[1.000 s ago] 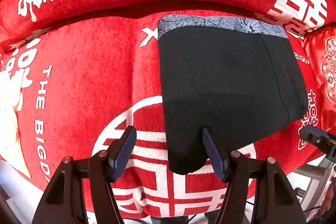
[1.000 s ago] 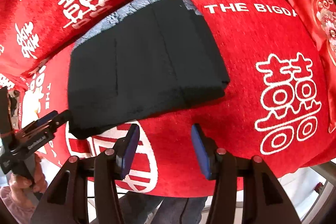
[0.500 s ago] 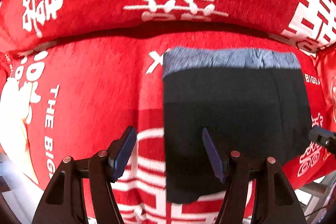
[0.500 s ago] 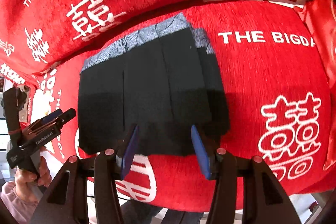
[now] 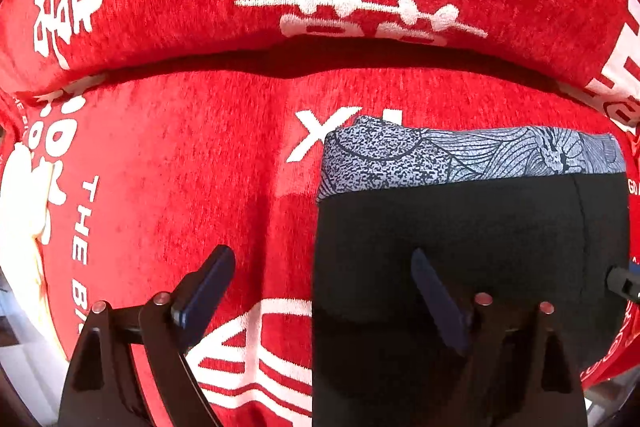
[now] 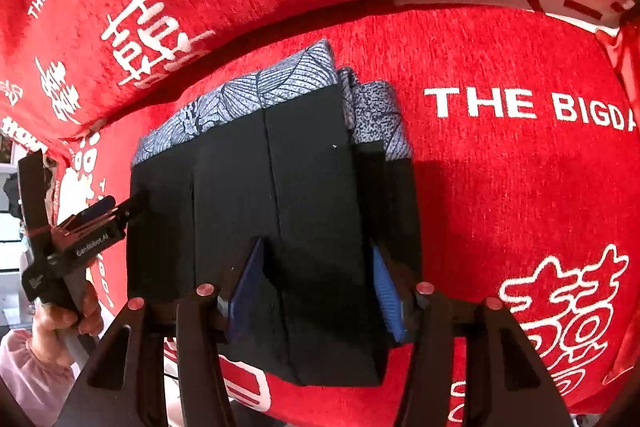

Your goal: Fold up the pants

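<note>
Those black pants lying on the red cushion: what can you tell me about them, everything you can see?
The pants are black, of a soft matte knit, with a grey-and-white patterned waistband along the far edge. They lie folded into a flat, layered rectangle on the red cover with white characters, waistband toward the backrest; a second fold of waistband peeks out on one side. Vertical seams or fold lines run down the top. The left gripper straddles one side edge, the right gripper stands over the near part. Whether either touches the cloth I cannot tell.
</note>
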Demonstrator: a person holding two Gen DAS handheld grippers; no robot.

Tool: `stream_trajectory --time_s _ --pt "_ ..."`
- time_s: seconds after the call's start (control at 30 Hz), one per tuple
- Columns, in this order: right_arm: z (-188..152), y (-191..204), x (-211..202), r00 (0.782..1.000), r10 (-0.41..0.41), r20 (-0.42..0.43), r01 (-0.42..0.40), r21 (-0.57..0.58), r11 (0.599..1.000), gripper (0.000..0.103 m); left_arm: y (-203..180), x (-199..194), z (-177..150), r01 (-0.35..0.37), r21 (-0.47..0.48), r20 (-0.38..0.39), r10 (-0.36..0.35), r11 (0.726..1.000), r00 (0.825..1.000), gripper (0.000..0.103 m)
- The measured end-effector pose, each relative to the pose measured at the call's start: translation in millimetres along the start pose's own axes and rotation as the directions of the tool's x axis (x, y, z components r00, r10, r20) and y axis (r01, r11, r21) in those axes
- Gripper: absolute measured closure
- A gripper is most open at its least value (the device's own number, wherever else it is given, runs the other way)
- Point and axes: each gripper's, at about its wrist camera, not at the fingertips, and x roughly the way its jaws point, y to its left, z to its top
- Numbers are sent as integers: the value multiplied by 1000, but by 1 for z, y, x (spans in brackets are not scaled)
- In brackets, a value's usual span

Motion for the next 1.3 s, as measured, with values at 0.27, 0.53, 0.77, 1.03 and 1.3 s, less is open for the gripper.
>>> stream_trajectory --time_s 0.27,0.53,0.77,1.03,1.3 --pt "-13 8 -6 1000 -7 -13 7 -16 1000 42 -4 -2 -1 -22 -8 -1 22 1000 1000 11" --pt "-13 9 -5 1000 -4 -16 3 -13 1000 37 1 2 1 -39 -17 -8 39 999 999 3" --pt "-14 9 -5 1000 0 -13 0 -12 1000 34 1 3 1 -42 -21 -11 42 999 999 3" --pt "-13 8 -7 1000 14 -16 -14 -5 1000 34 -2 4 3 -48 -12 -16 47 999 999 2" --pt "-12 -1 -16 999 39 4 -39 2 999 24 4 6 2 -15 -46 -31 14 999 999 2"
